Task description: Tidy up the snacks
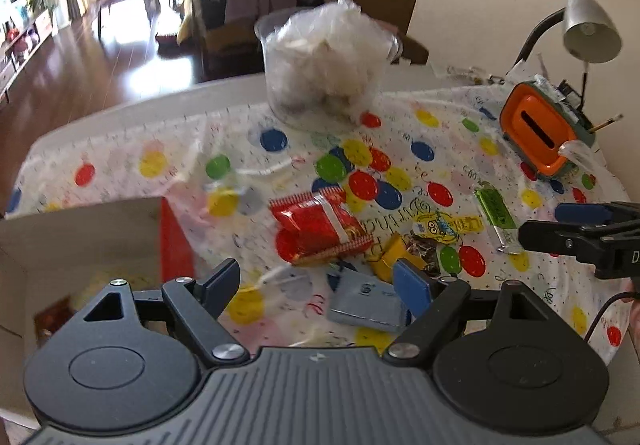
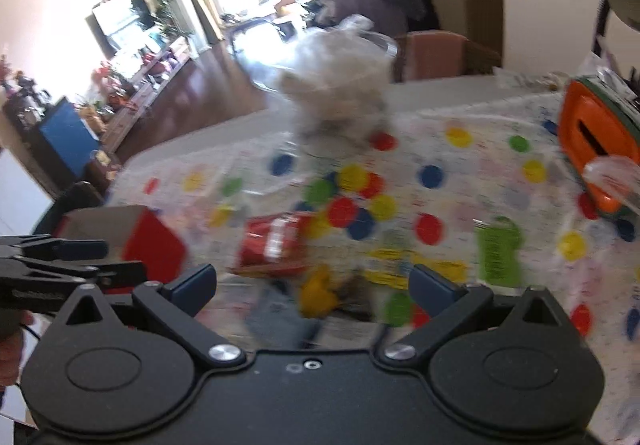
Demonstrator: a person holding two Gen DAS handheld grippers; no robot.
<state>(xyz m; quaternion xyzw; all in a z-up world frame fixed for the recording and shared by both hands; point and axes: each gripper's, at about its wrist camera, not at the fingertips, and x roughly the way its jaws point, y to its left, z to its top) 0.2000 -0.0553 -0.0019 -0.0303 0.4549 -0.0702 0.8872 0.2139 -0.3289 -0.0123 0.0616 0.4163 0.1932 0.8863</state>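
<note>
Several snack packets lie on the dotted tablecloth (image 1: pixel 168 149). A red packet (image 1: pixel 316 225) lies in the middle, a grey-blue packet (image 1: pixel 366 305) near me, and a yellow packet (image 1: pixel 390 257) beside it. Further right are a yellow cartoon packet (image 1: pixel 444 227) and a green packet (image 1: pixel 494 209). My left gripper (image 1: pixel 316 285) hangs open over the grey-blue packet and holds nothing. My right gripper (image 2: pixel 316 287) is open and empty above the blurred yellow packet (image 2: pixel 316 295), with the red packet (image 2: pixel 276 241) just beyond. It also shows in the left wrist view as the right gripper (image 1: pixel 540 223).
An open cardboard box (image 1: pixel 80 229) with a red side (image 1: pixel 176 245) stands at the table's left. At the back are a clear tub (image 1: pixel 328 85) stuffed with white bags, an orange box (image 1: pixel 540 129) and a desk lamp (image 1: pixel 588 25). The left gripper (image 2: pixel 120 257) shows beside the box.
</note>
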